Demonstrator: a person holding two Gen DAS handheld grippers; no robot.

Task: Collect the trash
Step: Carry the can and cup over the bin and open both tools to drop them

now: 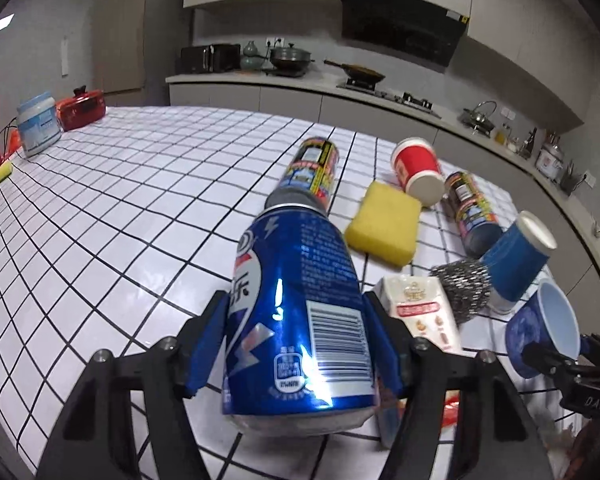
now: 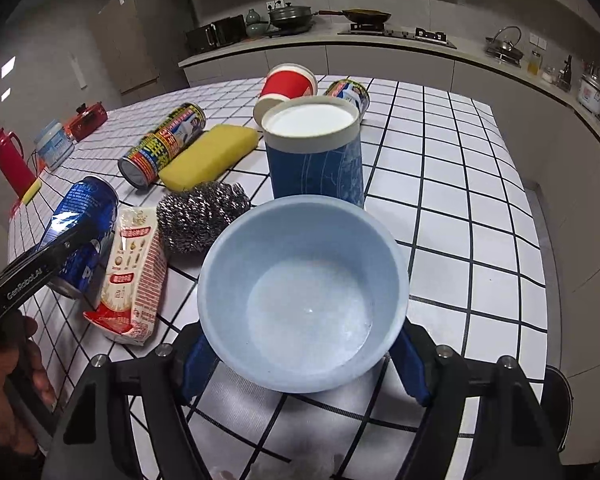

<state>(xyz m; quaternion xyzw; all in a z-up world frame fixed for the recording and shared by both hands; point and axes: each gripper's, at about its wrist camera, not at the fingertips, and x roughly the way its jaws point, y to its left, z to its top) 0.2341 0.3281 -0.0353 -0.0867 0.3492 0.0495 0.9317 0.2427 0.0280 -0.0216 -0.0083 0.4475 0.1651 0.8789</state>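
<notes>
Over on the left, the left gripper (image 1: 296, 336) is clamped around a blue Pepsi can (image 1: 296, 320), its blue pads pressing the can's sides just above the base. The can looks tipped forward over the white tiled table (image 1: 120, 200), base toward the camera. I judge it light, thin-walled and slick; a squeeze across the middle could dent it, so the hold near the stiffer bottom rim seems sensible.

Beside it lies a small milk carton (image 2: 134, 272) on its side, soft-cornered cardboard that would best be taken across its flat faces. Next comes a steel wool scourer (image 2: 202, 216), springy and easy to pinch anywhere, with a yellow sponge (image 2: 208, 156) and a colourful drink can (image 2: 162, 144) lying behind them.

To the right, the right gripper (image 2: 304, 356) is closed on a blue paper cup (image 2: 304, 292), mouth facing the camera, held near its base. It is featherlight and crushes easily, so gentle pressure suits it. Just past it stands an upturned blue paper cup (image 2: 316, 152), with a red paper cup (image 2: 288, 84) and another can (image 2: 350, 92) lying farther back.
</notes>
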